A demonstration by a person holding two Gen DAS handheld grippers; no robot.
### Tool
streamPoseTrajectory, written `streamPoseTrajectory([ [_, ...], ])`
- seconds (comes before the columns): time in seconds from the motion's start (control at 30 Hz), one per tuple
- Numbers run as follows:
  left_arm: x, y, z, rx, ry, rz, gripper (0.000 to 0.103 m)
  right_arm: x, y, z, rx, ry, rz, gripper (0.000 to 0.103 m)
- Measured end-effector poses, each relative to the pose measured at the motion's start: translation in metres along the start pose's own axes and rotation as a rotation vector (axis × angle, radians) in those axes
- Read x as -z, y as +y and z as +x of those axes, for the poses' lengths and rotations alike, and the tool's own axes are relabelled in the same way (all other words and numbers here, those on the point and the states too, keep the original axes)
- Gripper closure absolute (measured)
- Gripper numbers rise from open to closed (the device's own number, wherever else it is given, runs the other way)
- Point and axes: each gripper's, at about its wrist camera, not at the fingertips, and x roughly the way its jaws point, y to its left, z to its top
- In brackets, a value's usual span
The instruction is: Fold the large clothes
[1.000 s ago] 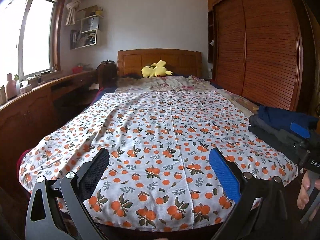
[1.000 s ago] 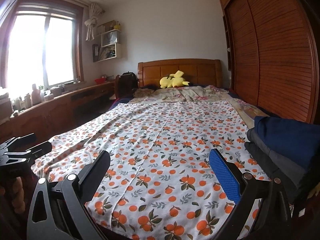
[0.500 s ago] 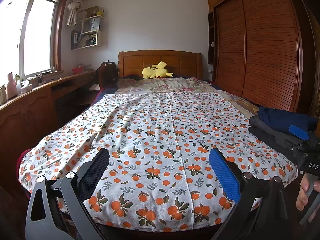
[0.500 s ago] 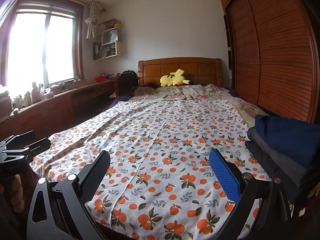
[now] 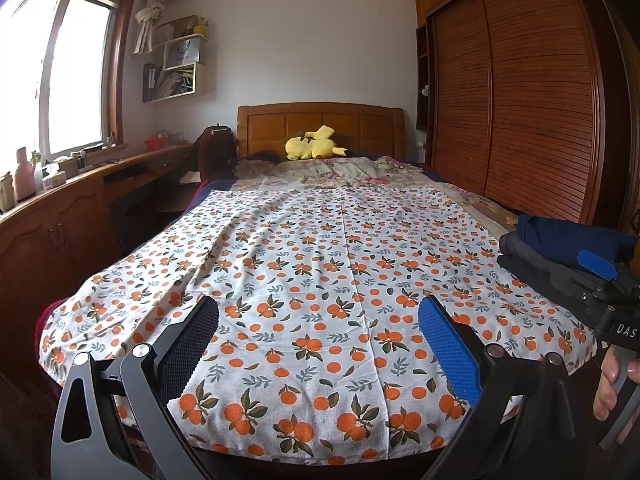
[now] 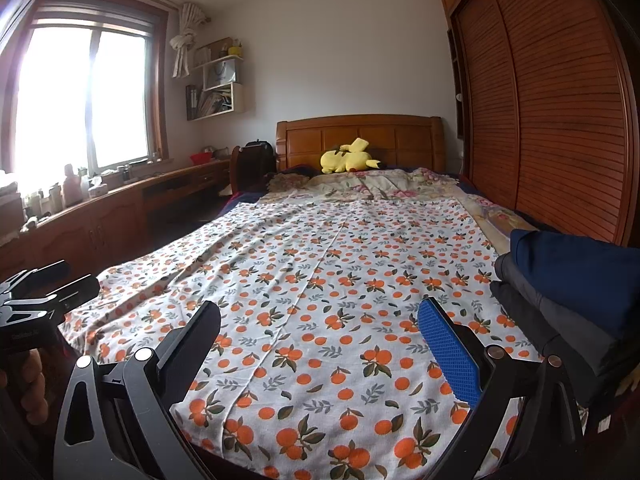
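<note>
Item: orange-print sheet (image 5: 320, 280) spread flat over the bed for folding; we hold left gripper (image 5: 318, 344) and right gripper (image 6: 320, 344) wide-fingered, empty, above its near edge.

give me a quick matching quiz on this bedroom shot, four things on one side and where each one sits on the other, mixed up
Things:
1. yellow plush toy
2. orange-print cloth
3. stack of dark folded clothes
4. pink bottle

Places:
A. spread flat across the bed
B. on the counter under the window
C. against the headboard
D. at the bed's right edge, by the wardrobe

Pairs: 1-C, 2-A, 3-D, 4-B
</note>
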Motion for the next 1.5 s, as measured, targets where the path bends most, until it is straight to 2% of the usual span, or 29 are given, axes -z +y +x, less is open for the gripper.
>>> streamPoseTrajectory([
  [1.5,-0.0039,-0.0050,-0.0024,0.002,-0.005,-0.003,0.002,0.0003,-0.0007,-0.0002,0.001,0.000,0.000,0.008],
])
